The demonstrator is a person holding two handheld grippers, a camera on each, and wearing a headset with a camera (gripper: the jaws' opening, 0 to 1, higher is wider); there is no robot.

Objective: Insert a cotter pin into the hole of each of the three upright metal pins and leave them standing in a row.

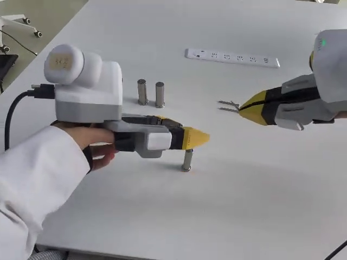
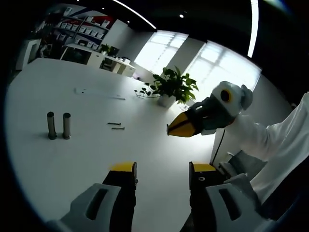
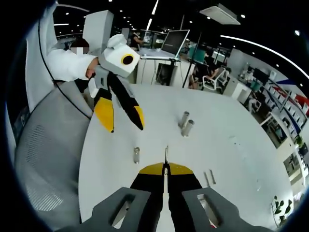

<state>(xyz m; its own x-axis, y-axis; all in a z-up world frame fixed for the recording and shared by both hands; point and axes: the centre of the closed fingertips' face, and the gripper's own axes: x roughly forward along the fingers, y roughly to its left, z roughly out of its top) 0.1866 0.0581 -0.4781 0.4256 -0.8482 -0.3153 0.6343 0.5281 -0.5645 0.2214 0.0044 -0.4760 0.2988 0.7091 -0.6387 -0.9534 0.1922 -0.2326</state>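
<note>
1. Left tongs (image 1: 198,138) are held open and empty at mid-frame of the head view, just above a lone metal pin (image 1: 187,160), and are the nearer to it.
2. Right tongs (image 3: 165,166) are closed on a cotter pin (image 3: 166,153), which juts straight out from the tips.
3. The lone metal pin stands upright on the worktop (image 1: 244,206), lower left of the roughly level cotter pin, whose axis lies crosswise to it.
4. Two further metal pins (image 1: 142,92) stand side by side at upper left.
</note>
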